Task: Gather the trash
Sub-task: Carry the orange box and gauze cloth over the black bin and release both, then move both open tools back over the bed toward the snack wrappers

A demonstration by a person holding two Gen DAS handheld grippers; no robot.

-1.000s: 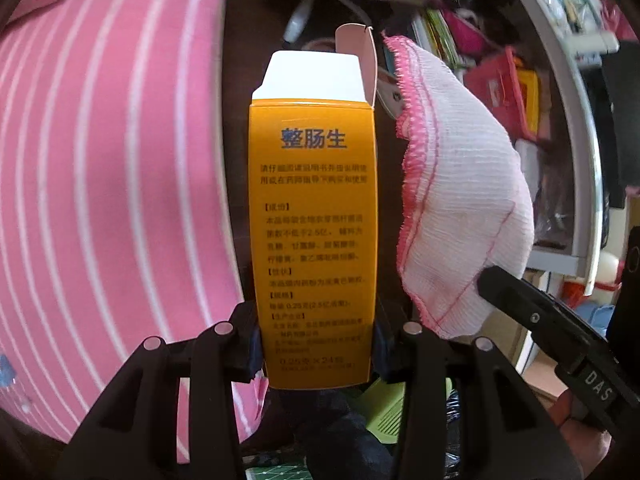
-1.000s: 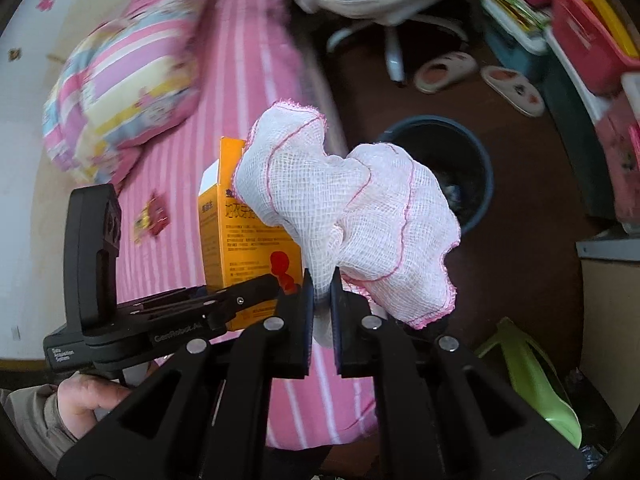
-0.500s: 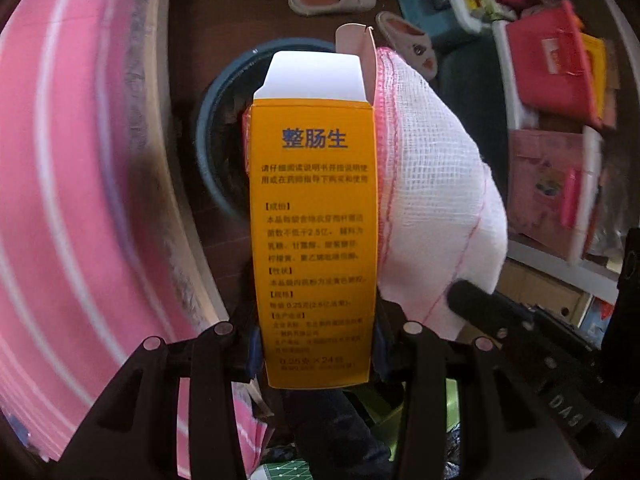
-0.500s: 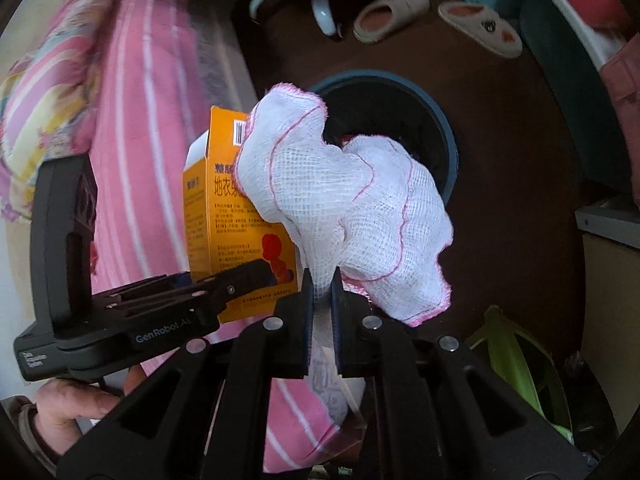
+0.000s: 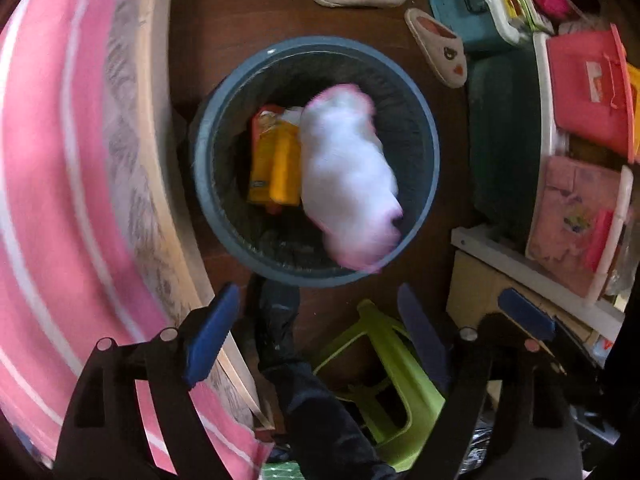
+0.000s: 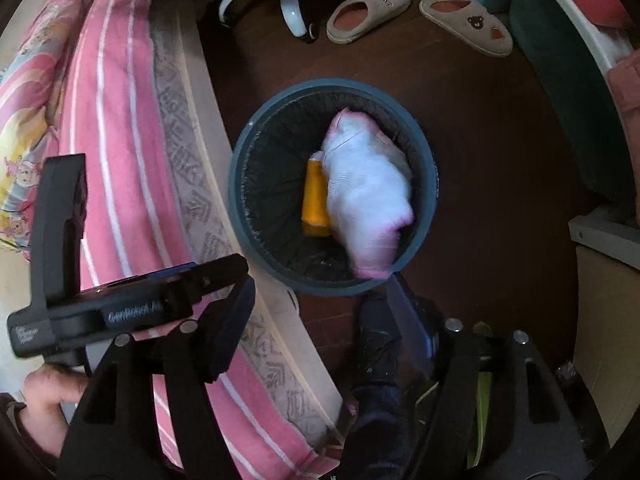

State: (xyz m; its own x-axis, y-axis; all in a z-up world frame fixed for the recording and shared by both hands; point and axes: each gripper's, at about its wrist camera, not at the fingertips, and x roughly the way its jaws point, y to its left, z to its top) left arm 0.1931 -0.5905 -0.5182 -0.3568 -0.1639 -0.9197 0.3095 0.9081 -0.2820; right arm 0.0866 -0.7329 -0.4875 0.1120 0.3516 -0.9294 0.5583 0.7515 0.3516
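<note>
Both my grippers point down over the bin [image 5: 420, 128]. My left gripper [image 5: 316, 336]: jaws have just opened wide, nothing between them. My right gripper [image 6: 320, 320]: jaws likewise just sprung apart, empty. Orange box [image 5: 276, 164] blurred inside the bin's rim, white cloth [image 5: 348, 176] just beside it, partly over the near edge. Bin stands on the dark floor beside the pink striped bed [image 6: 116, 128]. Two slippers [image 6: 368, 12] lie beyond it.

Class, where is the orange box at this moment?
In both wrist views the orange box is inside the round bin on the floor beside the bed, just left of the white cloth, which overlaps it.
</note>
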